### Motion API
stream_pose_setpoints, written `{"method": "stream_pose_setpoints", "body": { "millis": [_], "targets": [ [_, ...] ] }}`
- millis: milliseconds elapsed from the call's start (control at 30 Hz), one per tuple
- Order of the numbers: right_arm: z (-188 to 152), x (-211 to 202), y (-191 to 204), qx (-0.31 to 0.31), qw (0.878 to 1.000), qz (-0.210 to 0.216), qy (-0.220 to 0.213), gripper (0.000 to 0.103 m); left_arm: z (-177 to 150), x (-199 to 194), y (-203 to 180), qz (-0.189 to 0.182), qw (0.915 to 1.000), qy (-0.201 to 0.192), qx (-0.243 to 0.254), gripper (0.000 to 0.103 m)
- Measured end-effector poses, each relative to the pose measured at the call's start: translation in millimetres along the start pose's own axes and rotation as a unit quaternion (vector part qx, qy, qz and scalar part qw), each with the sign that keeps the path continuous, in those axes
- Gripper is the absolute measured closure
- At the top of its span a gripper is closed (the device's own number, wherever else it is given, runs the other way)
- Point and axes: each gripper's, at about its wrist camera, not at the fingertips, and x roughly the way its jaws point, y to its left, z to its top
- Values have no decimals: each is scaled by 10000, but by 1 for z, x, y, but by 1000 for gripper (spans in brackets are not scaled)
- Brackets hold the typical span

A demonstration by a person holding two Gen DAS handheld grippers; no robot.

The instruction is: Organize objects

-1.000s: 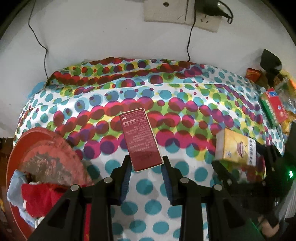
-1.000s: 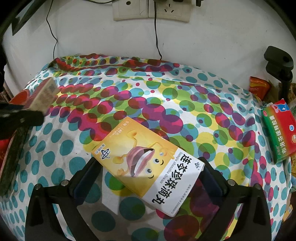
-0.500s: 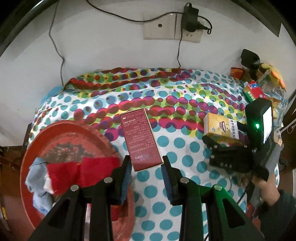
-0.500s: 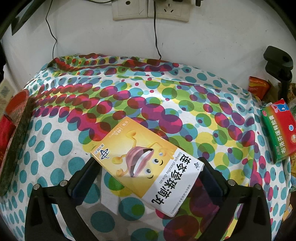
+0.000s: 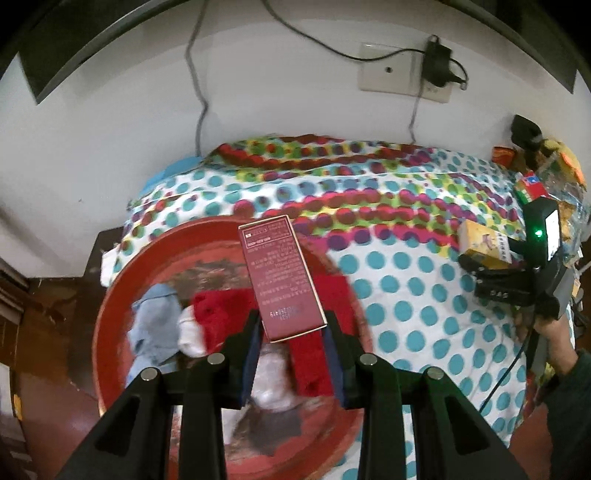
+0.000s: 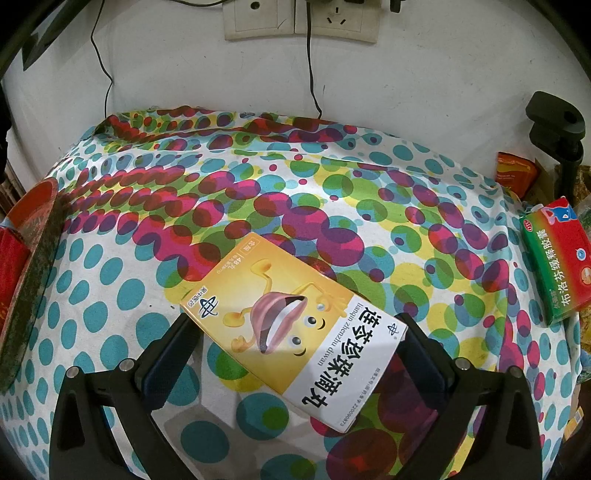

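Note:
My left gripper (image 5: 291,328) is shut on a dark red box (image 5: 280,277) and holds it above the round red tray (image 5: 110,295), where red, white and light blue cloths (image 5: 221,317) lie. My right gripper (image 6: 295,332) is shut on a yellow and white medicine box (image 6: 291,325), gripped across its width a little above the dotted tablecloth (image 6: 258,177). That same yellow box (image 5: 484,242) shows at the right of the left wrist view, in the other gripper, which a hand (image 5: 554,328) holds.
A red and green medicine box (image 6: 554,258) and an orange packet (image 6: 515,171) lie at the table's right edge by a black stand (image 6: 557,129). The red tray's rim (image 6: 33,266) borders the left. Wall sockets (image 6: 299,18) with cables (image 6: 312,74) hang behind.
My left gripper has carried the dark red box leftward and upward, from over the tablecloth to over the red tray. The right gripper and yellow box have stayed put.

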Motion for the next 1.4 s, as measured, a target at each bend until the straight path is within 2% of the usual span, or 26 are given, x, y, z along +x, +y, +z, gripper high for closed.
{"method": "stream_pose_setpoints", "body": {
  "millis": [533, 867, 1400],
  "targets": [
    [1, -1, 0, 2, 10000, -1, 6, 0, -35, 9, 80, 368, 9978, 203, -510, 70],
    [1, -1, -1, 3, 10000, -1, 11, 0, -47, 22, 109, 545, 9964, 245, -597, 70],
    [2, -1, -1, 6, 10000, -4, 15, 0, -59, 40, 136, 278, 9956, 247, -864, 70]
  ]
}}
